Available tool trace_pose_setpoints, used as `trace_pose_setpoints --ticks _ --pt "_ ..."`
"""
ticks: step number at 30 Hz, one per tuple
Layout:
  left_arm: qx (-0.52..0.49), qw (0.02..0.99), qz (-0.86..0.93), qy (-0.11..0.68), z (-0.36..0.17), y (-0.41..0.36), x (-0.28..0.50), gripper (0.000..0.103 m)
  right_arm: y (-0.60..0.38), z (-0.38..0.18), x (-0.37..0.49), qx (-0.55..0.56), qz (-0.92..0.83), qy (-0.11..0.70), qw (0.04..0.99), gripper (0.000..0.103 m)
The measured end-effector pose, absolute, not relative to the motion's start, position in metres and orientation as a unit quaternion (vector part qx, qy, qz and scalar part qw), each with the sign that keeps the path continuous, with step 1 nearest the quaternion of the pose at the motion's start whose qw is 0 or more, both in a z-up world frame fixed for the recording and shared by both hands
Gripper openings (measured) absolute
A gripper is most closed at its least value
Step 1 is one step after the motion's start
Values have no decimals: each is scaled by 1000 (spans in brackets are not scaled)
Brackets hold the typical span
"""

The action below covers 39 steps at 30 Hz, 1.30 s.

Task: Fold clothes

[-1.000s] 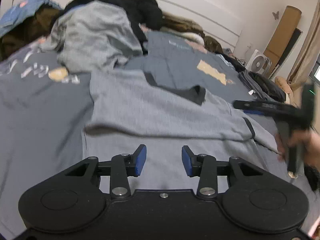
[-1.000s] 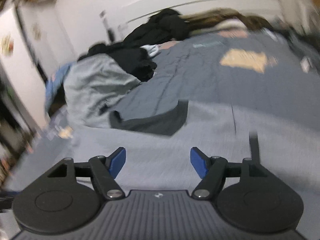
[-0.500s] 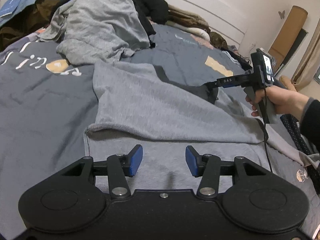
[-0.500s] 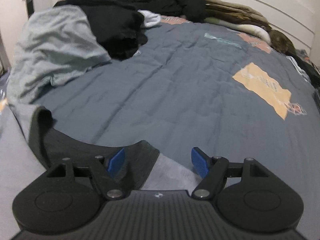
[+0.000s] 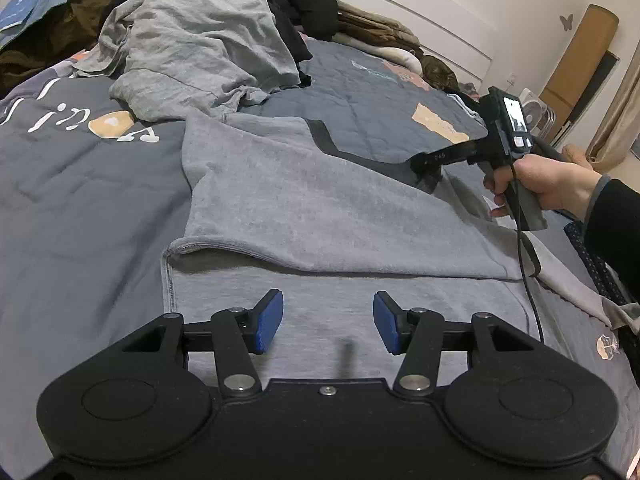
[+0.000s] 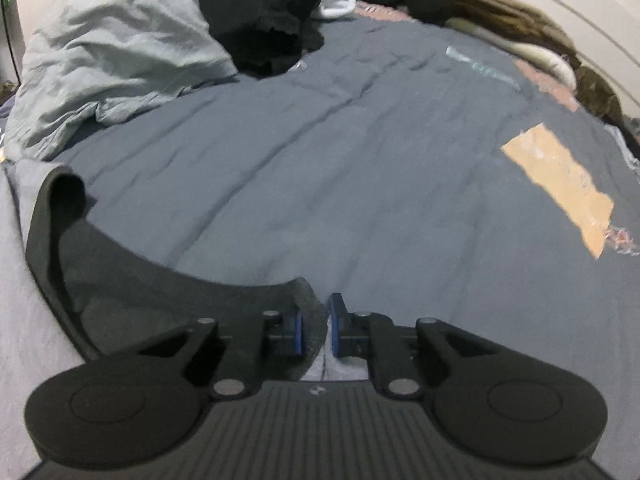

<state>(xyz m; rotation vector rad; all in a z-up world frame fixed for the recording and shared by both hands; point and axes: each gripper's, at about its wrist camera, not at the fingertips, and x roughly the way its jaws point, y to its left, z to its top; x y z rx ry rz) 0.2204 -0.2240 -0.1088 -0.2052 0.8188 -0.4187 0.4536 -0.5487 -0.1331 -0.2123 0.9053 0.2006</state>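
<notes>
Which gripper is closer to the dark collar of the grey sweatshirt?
Right. The right gripper has just closed on the dark collar; the left gripper hovers open over the grey sweatshirt, away from the collar.

Open stretch of grey bedspread [image 6: 360, 168] beyond the spread sweatshirt [image 5: 320, 208]. Blocked farther back by heaped clothes [image 5: 200, 40] and along the headboard [image 6: 560, 8].

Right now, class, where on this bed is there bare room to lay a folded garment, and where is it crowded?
The bare grey quilt between the sweatshirt's dark collar and the orange patch is free. So is the quilt left of the grey sweatshirt. The clothes pile crowds the headboard end.
</notes>
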Motion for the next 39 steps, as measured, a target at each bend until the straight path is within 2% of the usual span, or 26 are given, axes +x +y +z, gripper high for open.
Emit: trace_pose_setpoints --ticks 5,9,11,14,15,16,20,24,30,35,39 --pt "-100 894 -200 389 -106 -223 220 50 -562 -114 454 -78 38 382 920 11" --pt "-100 894 -201 387 -106 -223 220 50 -576 -118 454 -46 5 372 927 12" --pt "-95 894 -201 389 -106 -224 221 50 -573 -132 459 -42 3 408 912 17" --pt "-94 893 -204 390 -105 -226 221 50 -571 -131 457 -46 2 422 905 32" --pt "-95 893 -207 389 -104 -226 220 50 -572 -125 455 -40 2 419 907 39" --pt "-96 893 -210 387 -103 -226 219 50 -576 -115 450 -28 -1 410 912 46" --pt "-103 891 -223 381 -98 -230 215 51 -601 -67 404 43 -13 346 937 57" --pt "-100 892 -237 371 -91 -238 208 55 -631 -44 335 117 -31 302 946 69" --pt "-107 894 -248 358 -85 -245 201 57 -654 -47 230 184 -82 299 933 71" --pt "-109 892 -258 355 -82 -250 196 57 -677 -46 146 238 -137 264 925 72" --pt "-96 891 -271 352 -81 -260 188 58 -707 -67 89 287 -208 229 907 72"
